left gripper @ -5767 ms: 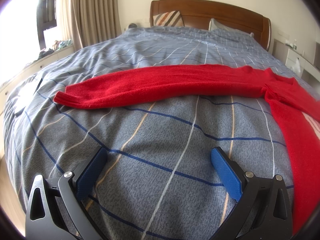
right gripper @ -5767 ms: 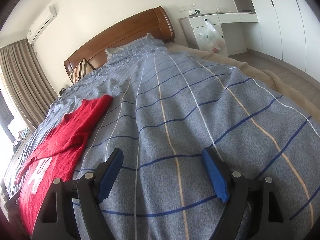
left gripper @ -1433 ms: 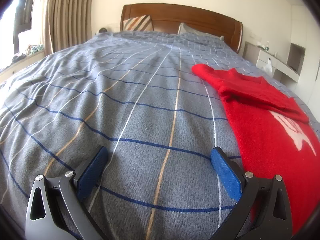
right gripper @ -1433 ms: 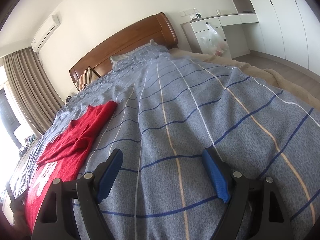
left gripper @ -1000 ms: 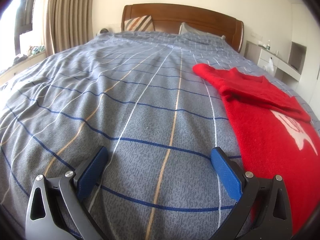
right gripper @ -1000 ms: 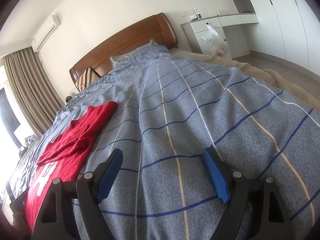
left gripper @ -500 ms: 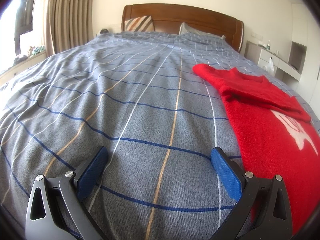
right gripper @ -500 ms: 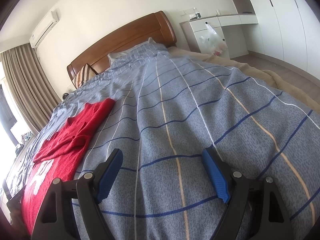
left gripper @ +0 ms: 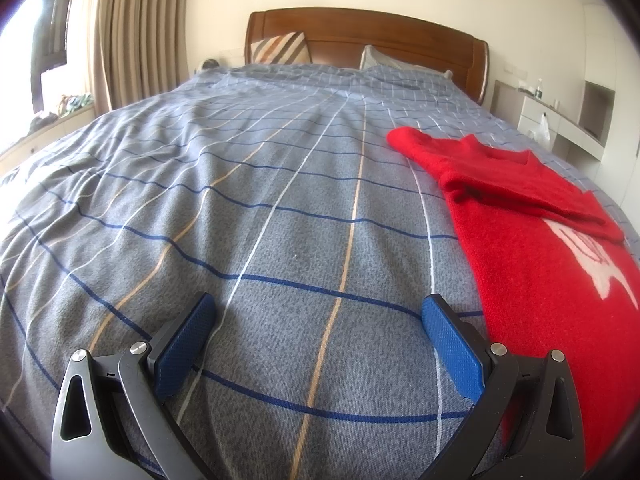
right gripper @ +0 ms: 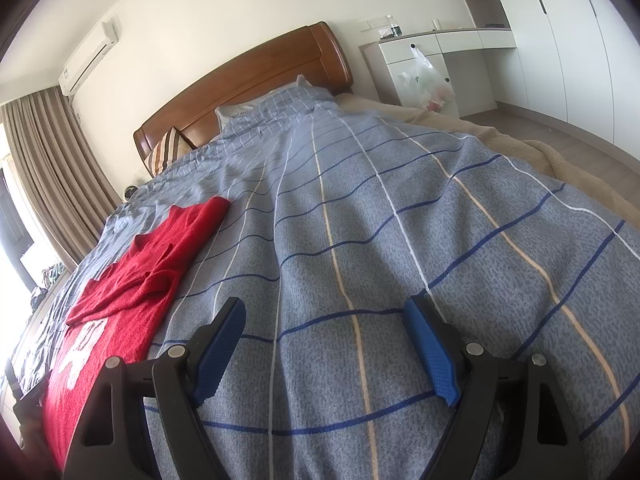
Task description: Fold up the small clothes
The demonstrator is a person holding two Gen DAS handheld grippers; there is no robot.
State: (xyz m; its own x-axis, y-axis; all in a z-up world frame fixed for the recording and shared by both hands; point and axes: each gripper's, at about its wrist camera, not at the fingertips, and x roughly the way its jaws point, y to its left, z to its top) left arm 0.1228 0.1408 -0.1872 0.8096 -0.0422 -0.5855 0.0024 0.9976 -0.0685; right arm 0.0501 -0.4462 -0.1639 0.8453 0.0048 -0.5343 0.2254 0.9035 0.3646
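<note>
A wide bed (left gripper: pixel 248 208) is filling both views, its grey-blue checked cover (right gripper: pixel 400 240) lying mostly flat with soft wrinkles. A brown wooden headboard (left gripper: pixel 372 36) is standing at the far end, with a striped cushion (left gripper: pixel 280 50) and a pillow (left gripper: pixel 396 60) leaning against it. Beige curtains (left gripper: pixel 140 28) are hanging at the far left, and a white desk (right gripper: pixel 440 46) with a plastic bag (right gripper: pixel 426 78) dangling from it is sitting at the far right.

A red sweater (left gripper: pixel 532 240) is lying on the cover, one sleeve folded across its chest, a white design showing on its front. It is lying to the right of the left gripper (left gripper: pixel 318 322) and to the left of the right gripper (right gripper: pixel 324 326).

Both grippers are hovering low over bare cover, their blue-padded fingers spread wide and holding nothing.
</note>
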